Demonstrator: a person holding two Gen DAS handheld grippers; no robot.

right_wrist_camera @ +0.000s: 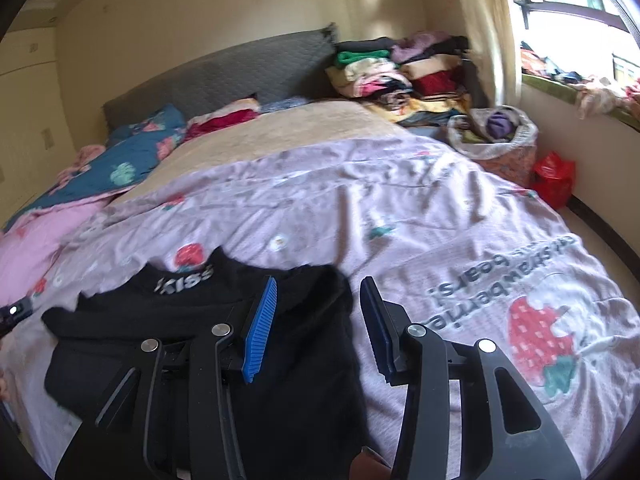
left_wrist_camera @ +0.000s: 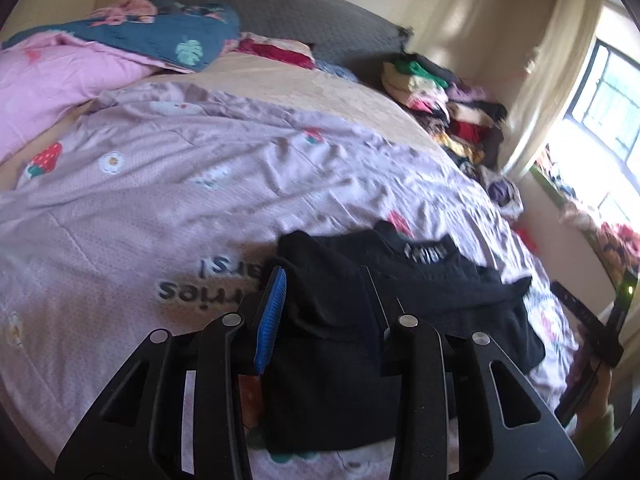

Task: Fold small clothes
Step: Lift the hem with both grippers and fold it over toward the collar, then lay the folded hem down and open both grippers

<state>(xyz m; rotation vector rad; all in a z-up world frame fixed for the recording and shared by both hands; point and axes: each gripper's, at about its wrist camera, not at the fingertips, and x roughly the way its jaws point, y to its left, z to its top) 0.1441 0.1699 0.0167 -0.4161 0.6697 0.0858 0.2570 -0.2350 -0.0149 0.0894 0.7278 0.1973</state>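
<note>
A black top point(left_wrist_camera: 332, 360) with white lettering at its collar lies partly folded on the lilac strawberry-print bedspread point(left_wrist_camera: 160, 208). My left gripper point(left_wrist_camera: 322, 276) is low over the top's left side. Its jaws stand apart and the cloth lies slack between and under them, with the pads not pressing on it. In the right wrist view the same black top point(right_wrist_camera: 160, 320) fills the lower left. My right gripper point(right_wrist_camera: 319, 284) hangs open over the top's right edge, one blue pad over the cloth and the other over the bedspread point(right_wrist_camera: 440, 220).
Stacks of folded clothes point(right_wrist_camera: 400, 68) sit by the grey headboard point(right_wrist_camera: 240, 76). A blue leaf-print quilt point(left_wrist_camera: 168, 36) and a pink blanket point(left_wrist_camera: 52, 80) lie at the far left. A bag of clothes point(right_wrist_camera: 496, 136) and a red bag point(right_wrist_camera: 554, 176) stand beside the bed under the window.
</note>
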